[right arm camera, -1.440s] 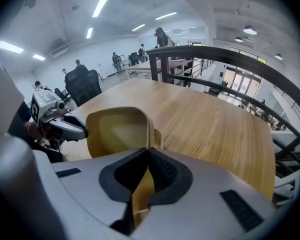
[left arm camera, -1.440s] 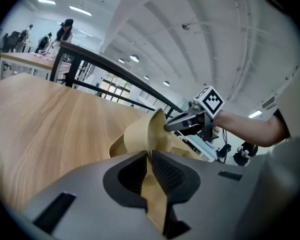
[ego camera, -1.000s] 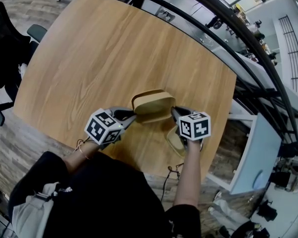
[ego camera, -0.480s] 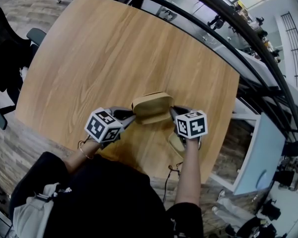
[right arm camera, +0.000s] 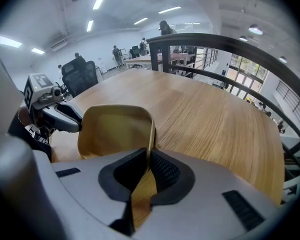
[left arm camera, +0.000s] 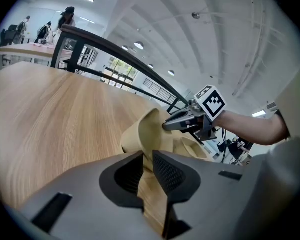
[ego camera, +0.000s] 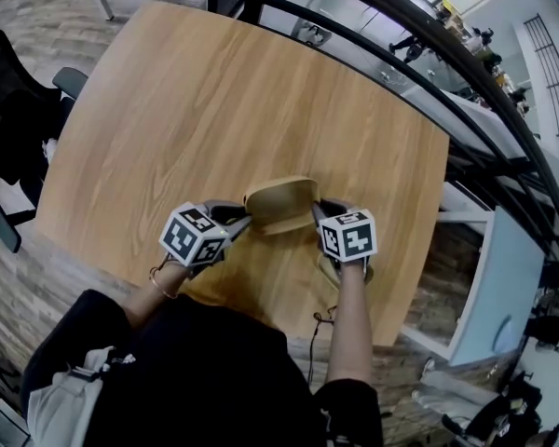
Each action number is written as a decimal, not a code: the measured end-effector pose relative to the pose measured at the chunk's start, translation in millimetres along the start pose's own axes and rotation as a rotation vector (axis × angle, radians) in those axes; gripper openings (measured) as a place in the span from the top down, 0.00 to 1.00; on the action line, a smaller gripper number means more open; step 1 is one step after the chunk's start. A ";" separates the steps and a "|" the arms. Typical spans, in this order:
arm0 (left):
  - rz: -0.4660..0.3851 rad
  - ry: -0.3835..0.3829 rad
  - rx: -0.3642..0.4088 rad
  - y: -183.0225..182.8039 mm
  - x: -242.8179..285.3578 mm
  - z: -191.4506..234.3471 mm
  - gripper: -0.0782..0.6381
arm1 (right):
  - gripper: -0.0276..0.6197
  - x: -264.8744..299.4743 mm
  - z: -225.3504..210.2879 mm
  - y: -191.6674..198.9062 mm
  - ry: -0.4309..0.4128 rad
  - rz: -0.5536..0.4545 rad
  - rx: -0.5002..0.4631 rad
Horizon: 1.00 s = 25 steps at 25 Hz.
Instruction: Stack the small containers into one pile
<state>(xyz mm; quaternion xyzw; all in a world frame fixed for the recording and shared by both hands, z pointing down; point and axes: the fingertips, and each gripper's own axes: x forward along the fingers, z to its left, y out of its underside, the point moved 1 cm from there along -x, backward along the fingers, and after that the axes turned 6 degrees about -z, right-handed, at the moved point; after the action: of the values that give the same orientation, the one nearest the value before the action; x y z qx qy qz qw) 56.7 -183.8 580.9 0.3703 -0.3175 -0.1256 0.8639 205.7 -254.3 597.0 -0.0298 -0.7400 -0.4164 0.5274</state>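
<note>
Left gripper view gives the nearest detail: the left gripper (left arm camera: 147, 166) is clamped on the thin wall of a tan container (left arm camera: 151, 126), one pad pressed on each face. From the other side, the right gripper (right arm camera: 147, 165) is seen pinched shut on the opposite rim, so the container is carried between the two grippers, tipped with its hollow turned toward the right one.

The container is judged light, thin-walled and smooth. Some flex at the rim and some slip are to be expected, so it is best held across the wall on opposite sides, as it is now.

A second container (ego camera: 329, 270) lies just under the right gripper, on the table (ego camera: 214, 91), which stretches away bare beyond both grippers.
</note>
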 end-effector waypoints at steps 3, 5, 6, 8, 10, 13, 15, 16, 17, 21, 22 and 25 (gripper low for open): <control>0.021 -0.035 0.031 1.7 -6.3 5.2 0.82 | 0.91 -1.7 11.4 5.3 -0.025 -0.017 0.018; 0.030 -0.055 0.057 1.1 -10.9 9.8 0.82 | 0.91 -3.1 19.9 8.8 -0.035 -0.029 0.031; 0.034 -0.064 0.071 -0.2 -13.2 11.3 0.82 | 0.91 -3.8 24.3 11.6 -0.039 -0.030 0.037; 0.038 -0.085 0.105 -3.6 -17.2 13.5 0.82 | 0.91 -6.3 32.8 19.1 -0.051 -0.028 0.050; 0.040 -0.106 0.140 -6.7 -18.8 16.2 0.82 | 0.90 -10.3 39.8 24.1 -0.067 -0.038 0.066; 0.035 -0.119 0.158 -11.3 -17.6 20.1 0.82 | 0.89 -15.7 47.6 28.9 -0.087 -0.053 0.081; 0.028 -0.127 0.160 -13.3 -16.9 23.6 0.82 | 0.88 -18.2 54.0 33.1 -0.099 -0.055 0.088; 0.027 -0.127 0.164 -13.7 -16.8 24.6 0.82 | 0.87 -19.2 56.9 36.0 -0.101 -0.055 0.091; 0.026 -0.123 0.170 -14.0 -16.7 24.6 0.82 | 0.85 -20.1 58.8 39.0 -0.099 -0.058 0.091; 0.021 -0.075 0.190 -17.3 -19.5 19.4 0.82 | 0.82 -27.2 61.3 43.3 -0.083 -0.086 0.063; 0.017 -0.069 0.190 -19.3 -22.6 18.9 0.82 | 0.81 -30.6 63.0 42.7 -0.086 -0.091 0.049; 0.004 -0.077 0.216 -29.7 -34.8 23.0 0.82 | 0.79 -42.3 63.0 33.6 -0.083 -0.131 0.030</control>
<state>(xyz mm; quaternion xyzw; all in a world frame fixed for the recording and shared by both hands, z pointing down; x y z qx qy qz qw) 15.8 -201.5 555.7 0.4554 -0.3628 -0.1033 0.8064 193.0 -174.9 576.4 0.0092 -0.7678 -0.4373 0.4681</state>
